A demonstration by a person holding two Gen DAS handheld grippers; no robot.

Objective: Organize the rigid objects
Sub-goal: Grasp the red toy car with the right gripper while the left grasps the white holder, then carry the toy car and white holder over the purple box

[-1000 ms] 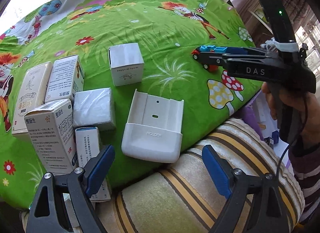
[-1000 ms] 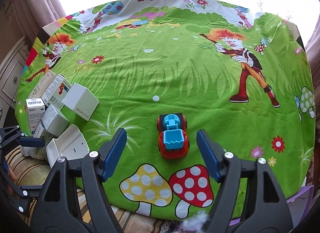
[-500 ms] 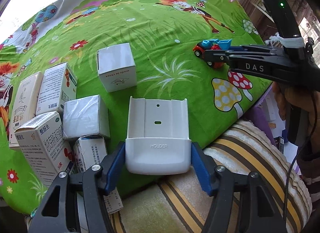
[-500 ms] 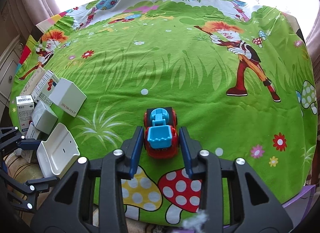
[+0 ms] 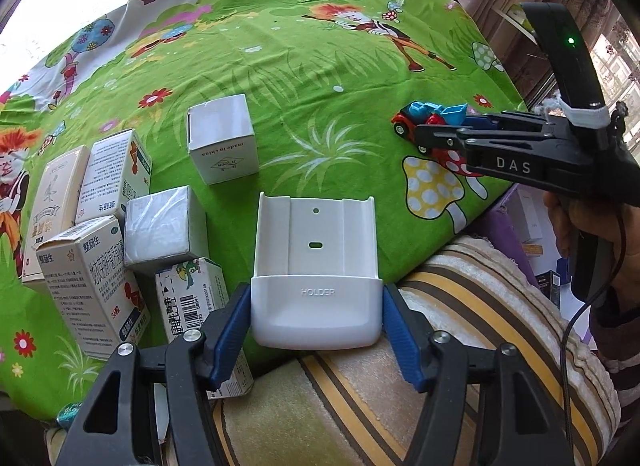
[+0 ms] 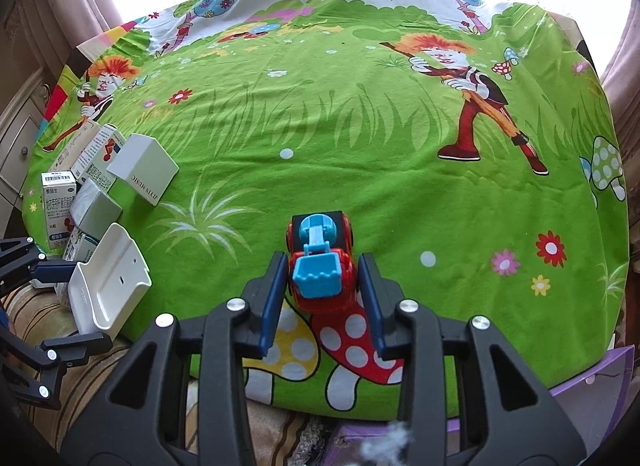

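Observation:
My left gripper [image 5: 316, 322] is shut on a white plastic holder [image 5: 316, 270] at the near edge of the green cartoon cloth [image 5: 304, 77]; its blue pads press the holder's two sides. My right gripper [image 6: 322, 290] is shut on a red and blue toy truck [image 6: 320, 266], pads on both sides of its body, and lifts it slightly off the cloth. The truck also shows in the left wrist view [image 5: 428, 117], with the right gripper [image 5: 432, 133] around it. The holder shows in the right wrist view [image 6: 108, 282] at the lower left.
Several white cartons [image 5: 88, 234] stand grouped at the cloth's left, with one white cube box [image 5: 222, 137] a little apart. A striped cushion [image 5: 400, 366] lies below the near edge. The cartons also show in the right wrist view [image 6: 92, 181].
Both grippers closed: the left came forward and shut on the holder, the right shut on the toy truck. Both held objects now sit a little higher and nearer the cameras.

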